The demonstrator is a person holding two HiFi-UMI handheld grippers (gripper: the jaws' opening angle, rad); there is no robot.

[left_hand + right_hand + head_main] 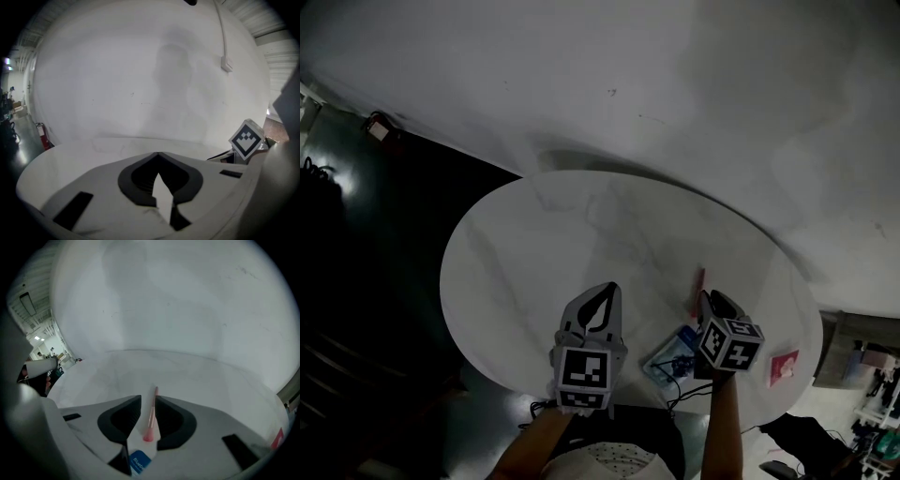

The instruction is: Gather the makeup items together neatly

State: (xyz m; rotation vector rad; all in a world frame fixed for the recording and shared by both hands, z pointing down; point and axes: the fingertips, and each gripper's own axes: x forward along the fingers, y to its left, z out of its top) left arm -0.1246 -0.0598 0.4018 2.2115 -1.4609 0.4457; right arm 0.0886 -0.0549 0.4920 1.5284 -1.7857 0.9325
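- Fingers of the right gripper (148,397) are standing a little apart, with the pink brush (151,416) showing in the gap. The brush is lying flat on the round table (534,244), so they are probably lining up to pinch it.
- The left gripper (158,154) is hanging with its tips together on nothing (likely keeping out of the way).
- A blue packet (139,461) is peeking out below, mostly covered.
- A small pink thing (784,367) is sitting near the table's edge, too dim to name.

Pink brush (151,414), blue packet (139,461) — white, faintly marbled table (534,244).
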